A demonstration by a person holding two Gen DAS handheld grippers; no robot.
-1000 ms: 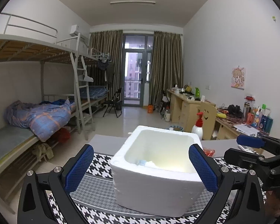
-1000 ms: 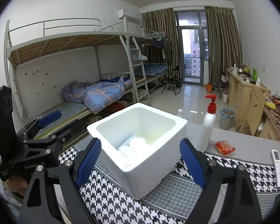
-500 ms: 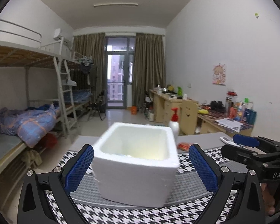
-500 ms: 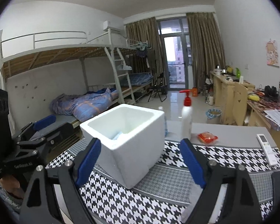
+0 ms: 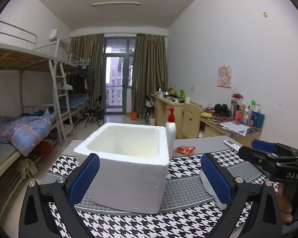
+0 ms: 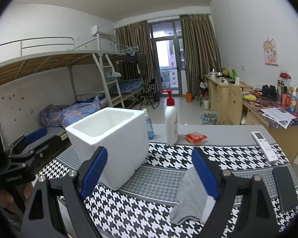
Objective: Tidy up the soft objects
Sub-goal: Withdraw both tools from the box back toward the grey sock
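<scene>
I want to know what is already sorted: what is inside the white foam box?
Only the upper inner walls of the box show, and they are bare white. The near wall hides the bottom in both views, so whether anything lies inside cannot be seen. A grey cloth lies outside on the mat.

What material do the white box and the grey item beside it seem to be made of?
White box: likely expanded foam, matte, with thick walls, rounded edges and a faintly grainy surface. Grey item: looks like soft knitted fabric, perhaps a sock; it lies limp and creased on the houndstooth mat, dull with no shine.
</scene>
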